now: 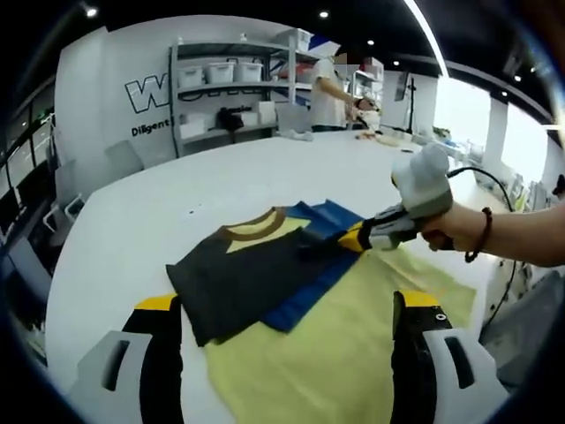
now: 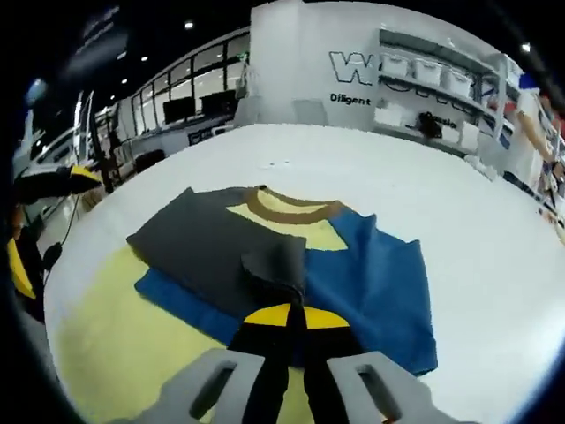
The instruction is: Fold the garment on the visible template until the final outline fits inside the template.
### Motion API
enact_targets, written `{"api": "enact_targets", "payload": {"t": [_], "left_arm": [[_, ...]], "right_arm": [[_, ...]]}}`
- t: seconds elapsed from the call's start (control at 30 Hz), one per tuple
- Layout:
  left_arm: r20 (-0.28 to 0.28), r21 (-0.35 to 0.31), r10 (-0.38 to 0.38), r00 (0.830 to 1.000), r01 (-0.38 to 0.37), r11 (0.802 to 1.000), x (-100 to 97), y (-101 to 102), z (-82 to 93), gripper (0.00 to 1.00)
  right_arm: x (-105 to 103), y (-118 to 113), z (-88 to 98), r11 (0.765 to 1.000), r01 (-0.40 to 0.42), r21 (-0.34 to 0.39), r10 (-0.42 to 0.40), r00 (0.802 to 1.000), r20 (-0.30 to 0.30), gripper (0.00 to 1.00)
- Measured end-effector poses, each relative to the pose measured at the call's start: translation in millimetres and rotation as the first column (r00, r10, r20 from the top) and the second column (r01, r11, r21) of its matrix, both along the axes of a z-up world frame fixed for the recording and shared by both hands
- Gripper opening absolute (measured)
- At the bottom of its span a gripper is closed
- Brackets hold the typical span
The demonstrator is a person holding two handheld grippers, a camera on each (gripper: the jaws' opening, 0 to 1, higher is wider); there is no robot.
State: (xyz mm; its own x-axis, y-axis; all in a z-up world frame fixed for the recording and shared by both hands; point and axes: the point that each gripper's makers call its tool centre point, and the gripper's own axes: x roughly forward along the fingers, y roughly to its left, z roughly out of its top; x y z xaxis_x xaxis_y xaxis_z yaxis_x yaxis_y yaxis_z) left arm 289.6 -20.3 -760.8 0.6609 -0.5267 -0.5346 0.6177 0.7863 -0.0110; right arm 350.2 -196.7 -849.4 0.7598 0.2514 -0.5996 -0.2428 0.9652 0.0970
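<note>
A T-shirt (image 1: 256,274) in dark grey and blue, with a yellow chest patch and a brown collar, lies on a pale yellow template sheet (image 1: 353,353) on the white table. Its grey part (image 2: 203,243) is folded across the blue part (image 2: 380,283). My right gripper (image 2: 291,322) is shut on a raised edge of the grey fabric. In the left gripper view that gripper (image 1: 353,237) comes in from the right, held by a hand (image 1: 459,231). My left gripper (image 1: 287,353) hovers wide open over the near edge of the sheet, touching nothing. The yellow sheet (image 2: 97,327) shows at the shirt's near left.
The white table (image 1: 159,212) stretches wide around the shirt. Shelves with white bins (image 1: 221,75) stand by the far wall. A person (image 1: 328,88) works at the table's far end. Chairs (image 1: 66,199) line the left side.
</note>
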Motion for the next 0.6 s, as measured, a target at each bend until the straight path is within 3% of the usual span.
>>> {"api": "enact_targets", "payload": {"t": [0.1,0.13,0.27,0.33,0.37,0.4,0.5,0.6], "left_arm": [[0.001,0.006,0.001,1.0,-0.001,1.0,-0.7,2,-0.6,0.97],[0.001,0.012,0.0,1.0,0.0,1.0,-1.5,4,-1.4,0.97],[-0.005,0.015,0.007,1.0,-0.007,1.0,-3.9,10,-4.2,0.97],[-0.01,0.016,0.011,1.0,-0.011,1.0,-5.6,13,-6.1,0.97],[-0.013,0.017,0.014,1.0,-0.014,1.0,-6.5,15,-7.5,0.97],[-0.017,0.019,0.018,1.0,-0.017,1.0,-7.2,17,-8.7,0.97],[-0.032,0.025,0.028,0.999,-0.027,0.999,-9.6,23,-14.4,0.96],[-0.045,0.025,0.032,0.998,-0.031,0.999,-12.6,26,-18.8,0.96]], "right_arm": [[0,-11,0.4,0.987,0.13,0.091,-0.13,0.991,-0.003,0.0],[0,-16,0.4,0.969,0.197,0.148,-0.196,0.98,-0.019,0.0],[-3,-23,1.6,0.932,0.291,0.215,-0.289,0.957,-0.041,0.0],[-2,-24,4.1,0.897,0.339,0.285,-0.338,0.939,-0.054,0.0],[-4,-24,2.8,0.87,0.376,0.32,-0.367,0.926,-0.09,0.0],[-7,-24,-0.2,0.863,0.391,0.32,-0.37,0.921,-0.125,0.0],[-13,-29,-5.0,0.906,0.365,0.216,-0.351,0.931,-0.101,0.0],[-20,-32,-11.9,0.903,0.374,0.209,-0.351,0.926,-0.138,0.01]]}}
